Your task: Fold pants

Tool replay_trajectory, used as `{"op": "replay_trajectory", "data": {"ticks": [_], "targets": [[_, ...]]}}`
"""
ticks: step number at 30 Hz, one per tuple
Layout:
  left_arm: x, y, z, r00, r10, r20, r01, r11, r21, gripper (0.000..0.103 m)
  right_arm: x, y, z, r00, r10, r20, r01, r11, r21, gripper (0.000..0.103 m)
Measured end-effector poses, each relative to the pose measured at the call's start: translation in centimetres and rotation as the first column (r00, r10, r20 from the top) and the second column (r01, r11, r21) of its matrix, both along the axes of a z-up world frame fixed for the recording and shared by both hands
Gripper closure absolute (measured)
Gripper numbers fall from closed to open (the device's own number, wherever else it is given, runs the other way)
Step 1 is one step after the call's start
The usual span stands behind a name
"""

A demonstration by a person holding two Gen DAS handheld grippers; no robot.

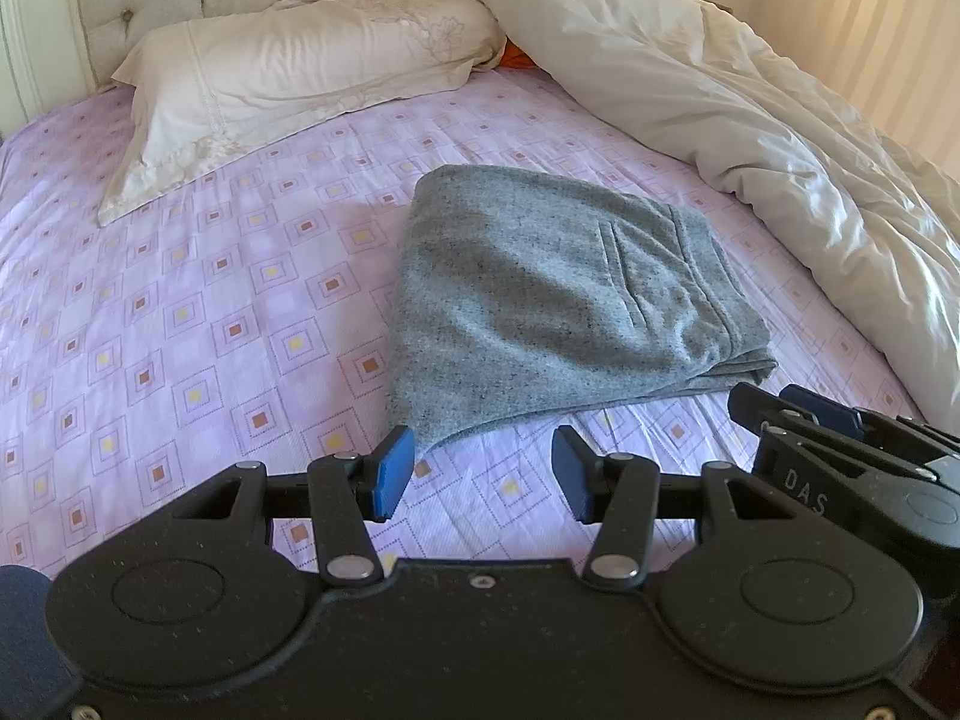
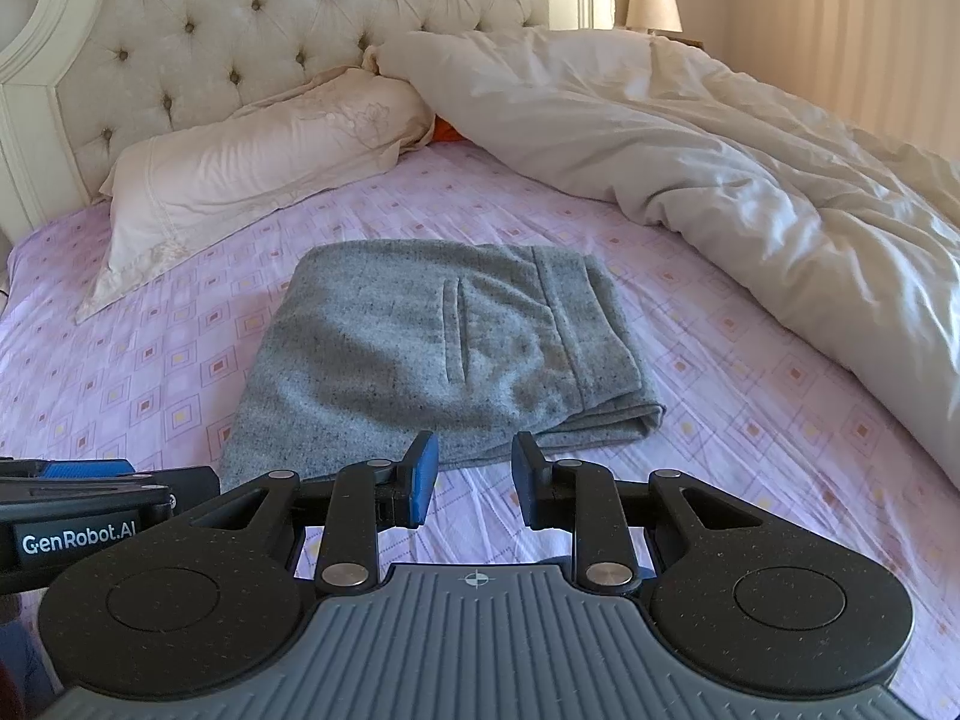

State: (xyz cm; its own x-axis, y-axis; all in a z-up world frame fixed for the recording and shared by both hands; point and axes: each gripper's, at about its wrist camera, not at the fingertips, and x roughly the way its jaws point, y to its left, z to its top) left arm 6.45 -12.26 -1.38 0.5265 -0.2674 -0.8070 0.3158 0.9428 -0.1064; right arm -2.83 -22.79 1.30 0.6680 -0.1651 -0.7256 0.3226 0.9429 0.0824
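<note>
The grey pants lie folded in a compact stack on the lilac patterned bedsheet, back pocket facing up. They also show in the right wrist view. My left gripper is open and empty, just short of the stack's near corner. My right gripper is open and empty, just in front of the stack's near edge. The right gripper shows at the right edge of the left wrist view. The left gripper shows at the left edge of the right wrist view.
A cream pillow lies at the head of the bed by the tufted headboard. A bunched cream duvet covers the right side. A bedside lamp stands at the back right.
</note>
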Motion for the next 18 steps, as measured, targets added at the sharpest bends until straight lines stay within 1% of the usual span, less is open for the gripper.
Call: {"op": "replay_trajectory", "data": {"ticks": [18], "targets": [[0.06,0.15,0.11,1.000,0.001,0.001,-0.001,1.000,0.002,0.045,0.07,0.01,-0.02,1.000,0.003,-0.003,-0.003,1.000,0.001,0.077]]}}
